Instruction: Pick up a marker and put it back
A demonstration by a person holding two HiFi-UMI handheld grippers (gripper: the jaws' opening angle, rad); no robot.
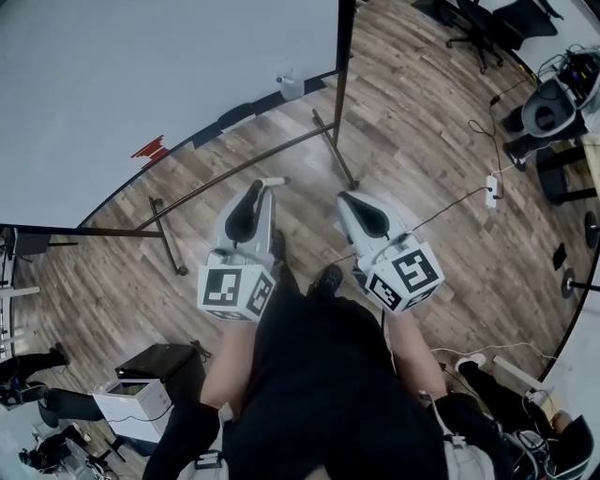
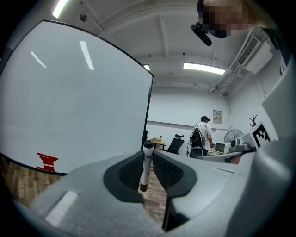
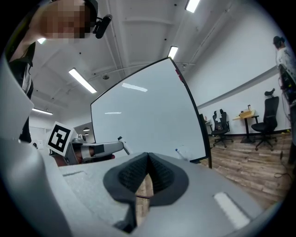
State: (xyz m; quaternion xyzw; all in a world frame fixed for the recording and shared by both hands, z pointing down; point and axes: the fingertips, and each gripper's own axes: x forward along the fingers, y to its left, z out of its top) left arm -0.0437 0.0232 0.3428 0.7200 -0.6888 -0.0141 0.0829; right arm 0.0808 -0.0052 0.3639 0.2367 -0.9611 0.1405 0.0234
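A white marker (image 2: 146, 163) with a dark cap stands upright between the pads of my left gripper (image 2: 148, 156), which is shut on it. In the head view the marker (image 1: 275, 180) pokes out sideways at the tip of the left gripper (image 1: 266, 185). My right gripper (image 1: 346, 198) hangs beside it at the same height, shut with nothing between its pads (image 3: 155, 172). The right gripper view shows the left gripper (image 3: 99, 149) with the marker (image 3: 123, 145) sticking up from it. Both point toward the whiteboard (image 1: 141, 75).
The whiteboard stands on a dark metal frame (image 1: 333, 141) on a wooden floor (image 1: 412, 131). A red mark (image 1: 150, 148) sits near its lower edge. Another marker (image 3: 178, 152) lies on its ledge. Office chairs (image 1: 478, 28), cables and boxes (image 1: 136, 398) surround the area. A person (image 2: 202, 134) stands far off.
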